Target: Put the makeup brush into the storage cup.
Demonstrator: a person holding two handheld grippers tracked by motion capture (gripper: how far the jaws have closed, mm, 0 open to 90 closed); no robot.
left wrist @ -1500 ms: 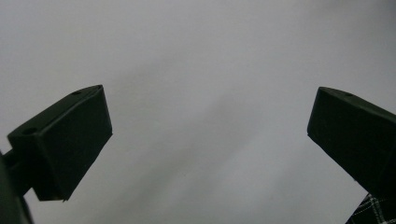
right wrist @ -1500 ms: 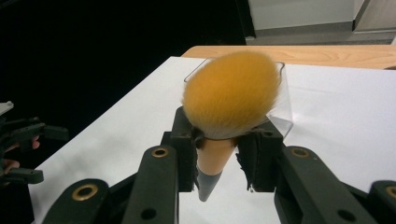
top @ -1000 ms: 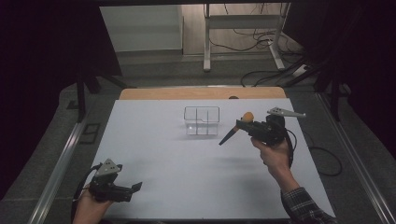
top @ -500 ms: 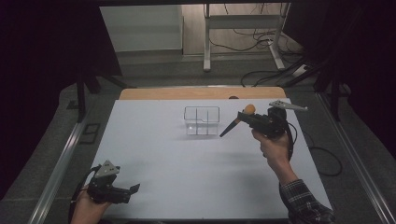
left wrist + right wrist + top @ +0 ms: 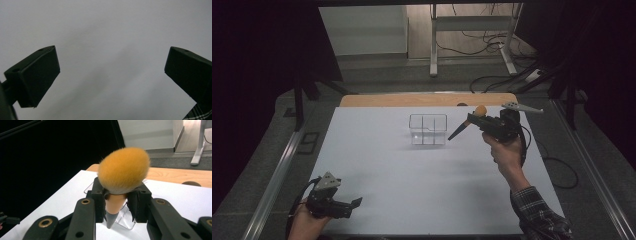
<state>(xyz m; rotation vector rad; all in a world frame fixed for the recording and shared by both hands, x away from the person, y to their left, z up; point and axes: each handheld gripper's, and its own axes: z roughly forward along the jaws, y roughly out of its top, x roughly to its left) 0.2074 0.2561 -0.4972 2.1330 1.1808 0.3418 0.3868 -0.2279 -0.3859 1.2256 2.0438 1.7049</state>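
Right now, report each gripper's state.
Left gripper: open, nothing between its jaws, low over the white table.
Right gripper: shut on the orange makeup brush, beside the clear organizer.

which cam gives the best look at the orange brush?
Right gripper view: the brush sits close up, orange bristles on top, tapered handle pointing down, clamped in the right gripper. High view shows it small, with an orange tip and dark handle angled toward the clear box. Left gripper view faces the white table.
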